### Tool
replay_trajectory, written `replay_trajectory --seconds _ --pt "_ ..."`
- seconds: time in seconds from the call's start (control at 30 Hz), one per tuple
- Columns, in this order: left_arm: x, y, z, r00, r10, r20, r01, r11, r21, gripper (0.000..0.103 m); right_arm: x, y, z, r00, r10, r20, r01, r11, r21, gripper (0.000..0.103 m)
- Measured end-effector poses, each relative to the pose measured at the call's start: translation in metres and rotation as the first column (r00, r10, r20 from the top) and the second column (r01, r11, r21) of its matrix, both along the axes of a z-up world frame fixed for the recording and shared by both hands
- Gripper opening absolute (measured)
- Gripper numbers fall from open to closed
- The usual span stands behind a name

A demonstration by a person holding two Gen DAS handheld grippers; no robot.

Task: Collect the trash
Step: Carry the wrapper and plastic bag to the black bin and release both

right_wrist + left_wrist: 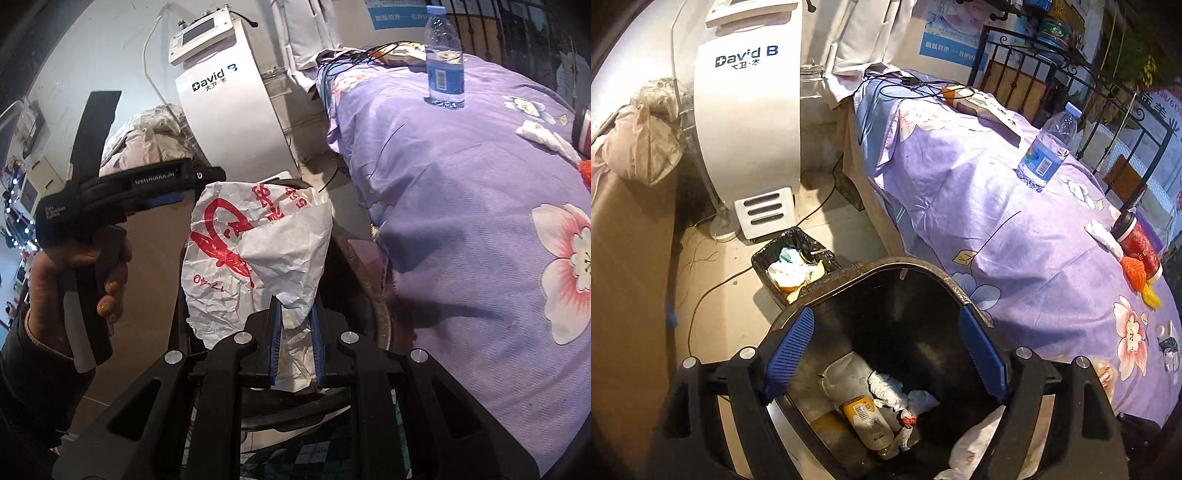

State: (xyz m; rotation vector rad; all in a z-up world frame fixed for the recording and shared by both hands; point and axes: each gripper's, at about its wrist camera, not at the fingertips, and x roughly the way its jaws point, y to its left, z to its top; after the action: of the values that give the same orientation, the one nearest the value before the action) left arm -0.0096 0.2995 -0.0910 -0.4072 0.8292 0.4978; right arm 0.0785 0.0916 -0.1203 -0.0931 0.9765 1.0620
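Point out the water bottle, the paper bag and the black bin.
water bottle (444,79): right wrist view, on its blue label.
paper bag (236,240): right wrist view, on its red print.
black bin (886,264): left wrist view, on its far rim.

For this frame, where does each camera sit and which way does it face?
Left wrist: on the left tongs, open, looking down into the black plastic bin; only their blue pads show.
Right wrist: on the right tongs, shut on a crumpled white paper bag with red print; the left hand shows.
Shared: clear water bottle on purple floral sheet.
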Motion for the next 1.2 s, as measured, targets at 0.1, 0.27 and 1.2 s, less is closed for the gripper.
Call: replay_trajectory --seconds 0.1,0.27,1.2 --pt "0.002 0.004 0.000 1.000 0.006 -0.006 -0.006 1.000 -0.005 0.079 -0.001 0.015 -0.010 0.999 0.029 -0.020 -0.029 0.999 -0.027 0.015" --pt "0.000 0.010 -0.004 1.000 0.020 -0.003 -0.020 1.000 -0.018 0.079 -0.001 0.037 -0.024 0.997 0.068 -0.048 -0.071 0.995 -0.065 0.015" --pt "0.016 -0.013 -0.006 0.999 -0.052 0.002 0.052 0.998 -0.024 0.084 -0.008 0.013 -0.004 0.999 0.034 0.006 -0.034 0.998 0.054 0.082"
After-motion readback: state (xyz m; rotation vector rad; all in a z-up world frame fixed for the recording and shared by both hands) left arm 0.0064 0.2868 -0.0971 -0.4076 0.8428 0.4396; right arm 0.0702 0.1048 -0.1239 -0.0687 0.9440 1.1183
